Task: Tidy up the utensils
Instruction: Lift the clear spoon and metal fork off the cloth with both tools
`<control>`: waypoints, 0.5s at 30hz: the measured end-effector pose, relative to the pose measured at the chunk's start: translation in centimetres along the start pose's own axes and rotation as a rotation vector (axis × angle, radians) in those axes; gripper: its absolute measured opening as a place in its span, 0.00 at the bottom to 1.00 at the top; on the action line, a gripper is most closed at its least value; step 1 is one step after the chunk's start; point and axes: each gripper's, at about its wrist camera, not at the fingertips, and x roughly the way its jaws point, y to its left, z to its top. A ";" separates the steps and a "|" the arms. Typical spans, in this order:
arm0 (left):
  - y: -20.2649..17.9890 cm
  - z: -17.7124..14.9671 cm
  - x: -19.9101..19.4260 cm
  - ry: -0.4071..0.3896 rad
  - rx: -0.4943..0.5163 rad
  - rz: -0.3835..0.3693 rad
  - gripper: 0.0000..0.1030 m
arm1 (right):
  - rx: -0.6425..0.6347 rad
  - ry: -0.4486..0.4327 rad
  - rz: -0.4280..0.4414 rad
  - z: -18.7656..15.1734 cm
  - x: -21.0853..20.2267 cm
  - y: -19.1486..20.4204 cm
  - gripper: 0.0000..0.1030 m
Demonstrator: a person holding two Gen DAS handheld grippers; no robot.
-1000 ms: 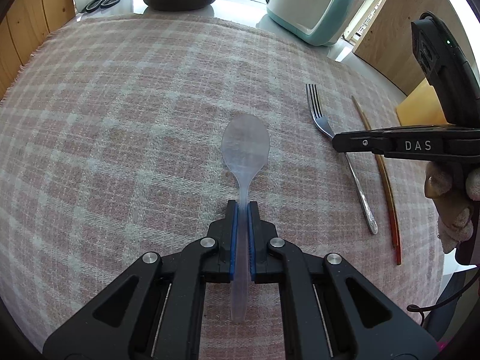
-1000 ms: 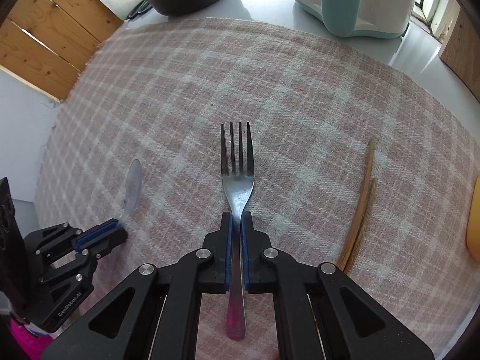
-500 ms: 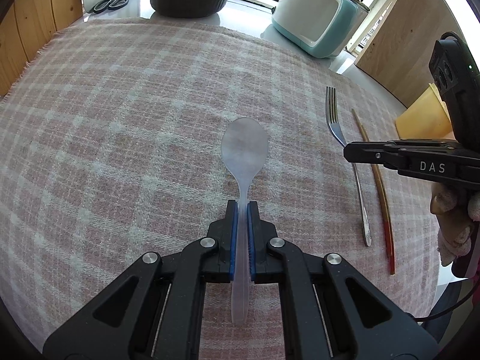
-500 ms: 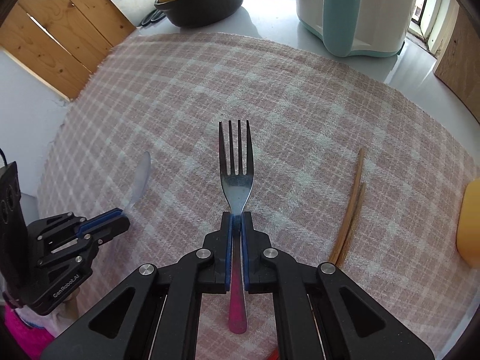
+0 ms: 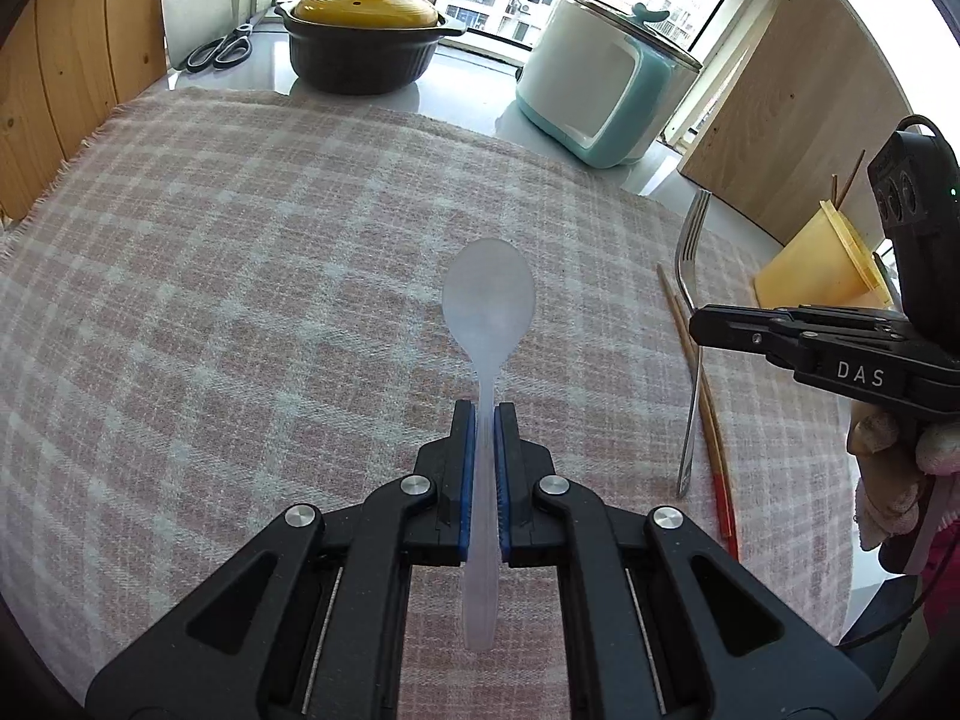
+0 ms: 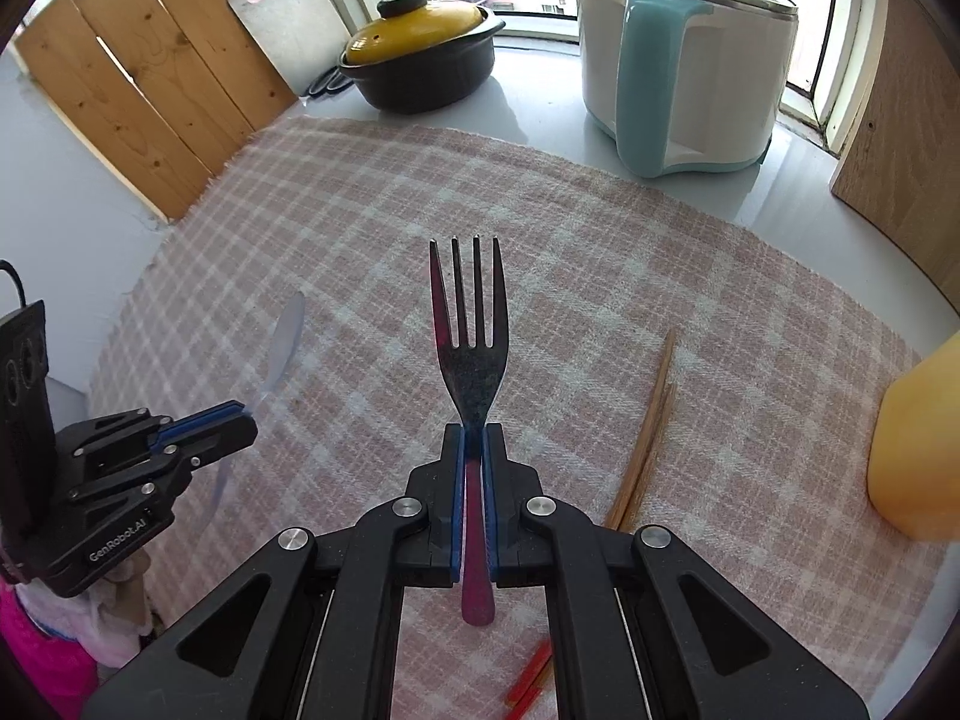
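My left gripper [image 5: 486, 414] is clamped on the handle of the clear plastic spoon [image 5: 489, 300], bowl pointing away over the checked cloth [image 5: 240, 276]. My right gripper [image 6: 474, 438] is pinched tight on the fork [image 6: 471, 324], tines forward, off the cloth. Just right of it, the chopsticks [image 6: 645, 432] lie flat on the cloth. Beyond, on the worktop [image 6: 540, 114], I see the yellow-lidded pot [image 6: 420, 60] and the teal-and-white cooker [image 6: 678, 72].
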 end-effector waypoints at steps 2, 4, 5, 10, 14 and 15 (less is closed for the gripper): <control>-0.4 0.1 -0.2 -0.006 -0.001 -0.003 0.04 | -0.011 -0.018 -0.008 0.0 -0.6 0.0 0.04; -0.7 0.1 -0.5 -0.011 0.002 -0.004 0.04 | -0.029 -0.038 -0.018 -0.1 -1.1 0.1 0.04; -0.9 0.1 -0.6 -0.014 0.005 -0.006 0.04 | -0.036 -0.047 -0.018 -0.2 -1.5 0.1 0.04; -1.9 0.2 -1.4 -0.031 0.014 -0.012 0.04 | -0.074 -0.080 -0.023 -0.5 -2.7 0.5 0.04; -2.6 0.4 -1.5 -0.039 0.021 -0.013 0.04 | -0.098 -0.094 -0.030 -0.5 -3.0 0.8 0.04; -2.7 0.5 -1.5 -0.040 0.023 -0.013 0.04 | -0.101 -0.099 -0.031 -0.4 -3.1 0.8 0.04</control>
